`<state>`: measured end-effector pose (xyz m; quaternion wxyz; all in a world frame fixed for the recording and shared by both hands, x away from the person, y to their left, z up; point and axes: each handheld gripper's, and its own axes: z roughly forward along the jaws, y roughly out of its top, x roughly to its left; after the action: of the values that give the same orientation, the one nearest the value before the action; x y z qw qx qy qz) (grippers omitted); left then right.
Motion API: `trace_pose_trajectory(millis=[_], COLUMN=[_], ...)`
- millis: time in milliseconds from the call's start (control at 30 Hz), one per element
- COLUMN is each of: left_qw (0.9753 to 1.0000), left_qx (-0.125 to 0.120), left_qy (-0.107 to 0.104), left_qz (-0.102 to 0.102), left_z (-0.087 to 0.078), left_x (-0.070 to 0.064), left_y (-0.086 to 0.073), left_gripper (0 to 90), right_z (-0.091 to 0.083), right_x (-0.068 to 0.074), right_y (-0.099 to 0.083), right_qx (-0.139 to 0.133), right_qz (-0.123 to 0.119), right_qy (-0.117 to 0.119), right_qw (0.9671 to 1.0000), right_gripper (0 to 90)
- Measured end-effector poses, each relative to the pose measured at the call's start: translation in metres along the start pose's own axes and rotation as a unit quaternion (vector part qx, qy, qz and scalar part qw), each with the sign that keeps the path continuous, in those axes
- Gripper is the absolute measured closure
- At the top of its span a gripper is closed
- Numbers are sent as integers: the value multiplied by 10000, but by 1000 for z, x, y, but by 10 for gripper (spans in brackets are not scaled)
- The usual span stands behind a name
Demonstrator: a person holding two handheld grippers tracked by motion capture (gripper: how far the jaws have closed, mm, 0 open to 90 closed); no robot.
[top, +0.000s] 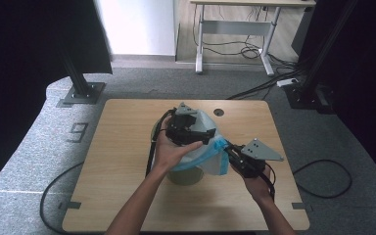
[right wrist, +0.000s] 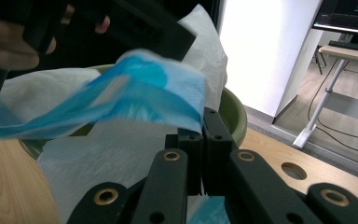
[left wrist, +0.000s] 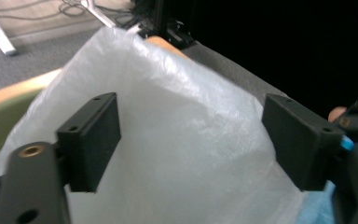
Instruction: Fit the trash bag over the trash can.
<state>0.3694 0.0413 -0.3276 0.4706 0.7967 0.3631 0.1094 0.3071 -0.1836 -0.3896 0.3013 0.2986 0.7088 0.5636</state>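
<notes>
A thin white plastic bag [top: 206, 147] with a blue drawstring hem [top: 219, 145] drapes over an olive-green bin [top: 185, 176] in the middle of the table. My left gripper [top: 198, 135] hovers over the top of the bag, its jaws spread wide apart with the white bag [left wrist: 182, 140] bulging between them. My right gripper [top: 227, 149] is shut on the blue hem [right wrist: 140, 95] at the bag's right side, and the green bin rim [right wrist: 235, 112] shows just behind it.
The bin stands on a light wooden table [top: 122, 147] with a round cable hole [top: 219, 112] near the far edge. Grey carpet, black frame posts [top: 78, 78] and a white desk [top: 235, 29] lie beyond. Cables trail on the floor.
</notes>
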Motion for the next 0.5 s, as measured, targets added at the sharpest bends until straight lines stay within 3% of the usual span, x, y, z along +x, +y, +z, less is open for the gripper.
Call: trace_pose_trajectory(millis=[200,367,500], left_qw=[9999,9993,9983], left_qx=[95,156,133], left_qy=[-120,-339,-560], left_qz=[-43,-34,-115], left_z=[2,4,4], left_x=[5,7,12], left_y=[-9,-11,-11], left_gripper=[385,627,795], right_z=[0,0,-3], right_x=[-1,-1,-3], right_y=[0,2,1], right_qx=[-12,-41,-79], right_qz=[21,9,27], right_qy=[-9,-12,-22], right_qw=[10000,10000,10000], right_gripper=[868,864,804])
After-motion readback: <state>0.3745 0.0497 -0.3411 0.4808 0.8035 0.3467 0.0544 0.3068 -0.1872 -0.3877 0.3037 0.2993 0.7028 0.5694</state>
